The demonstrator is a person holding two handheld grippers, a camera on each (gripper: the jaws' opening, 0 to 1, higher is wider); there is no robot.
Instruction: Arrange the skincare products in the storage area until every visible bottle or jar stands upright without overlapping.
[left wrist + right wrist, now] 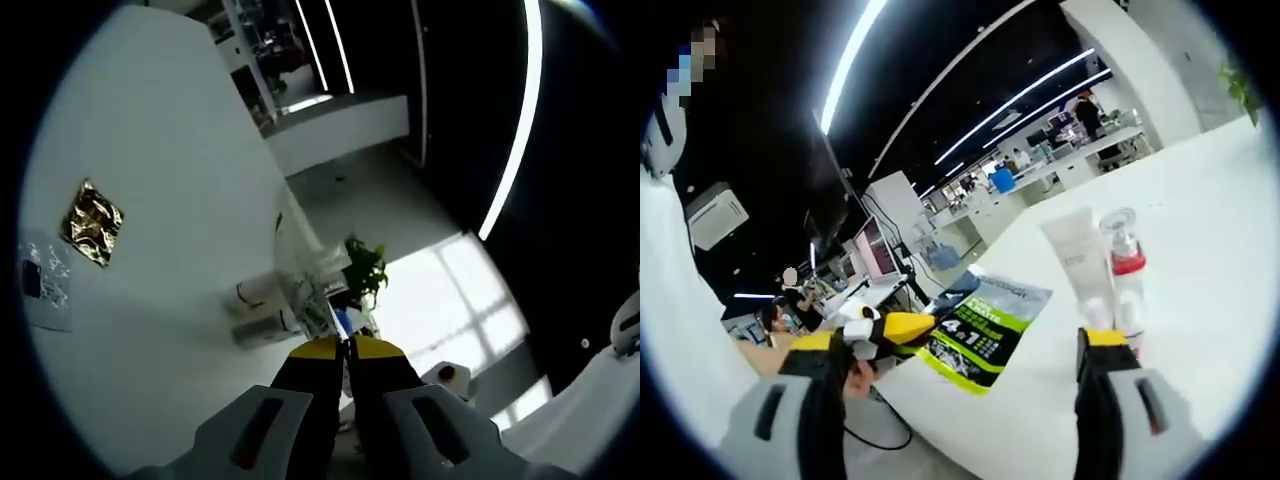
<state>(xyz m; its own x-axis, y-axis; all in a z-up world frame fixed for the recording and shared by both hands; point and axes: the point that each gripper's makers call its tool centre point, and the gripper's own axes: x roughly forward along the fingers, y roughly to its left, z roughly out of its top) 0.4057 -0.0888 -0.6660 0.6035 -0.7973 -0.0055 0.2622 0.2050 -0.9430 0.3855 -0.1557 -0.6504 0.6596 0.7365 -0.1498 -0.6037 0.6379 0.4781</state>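
While the left hand-held gripper (346,345) is seen in the left gripper view with its two yellow-tipped jaws pressed together and nothing between them, the right hand-held gripper (985,335) is seen in the right gripper view with its jaws spread wide apart and nothing held. In the right gripper view a white worktop (1200,230) is shown, and on it a white squeeze tube (1080,262) is stood upright on its cap, with a clear pump bottle (1124,268) bearing a red band stood upright just beside it, on its right in the view; whether the two touch cannot be told. Both are placed just beyond the right jaw tip of the right hand-held gripper. A green, black and white sachet (987,325) is laid flat near the worktop's edge, to the left of the tube and apart from it, between the two spread jaws as seen in the view. Beyond the worktop an open office with desks and ceiling light strips (1010,100) is seen, and a seated person (780,318) is glimpsed at the left. In the left gripper view a white worktop (170,180) is shown tilted, with a crinkled gold foil packet (92,222) lying flat on it and a printed white card (45,282) near it. A green potted plant (364,268) is seen beyond the pressed-together jaw tips.
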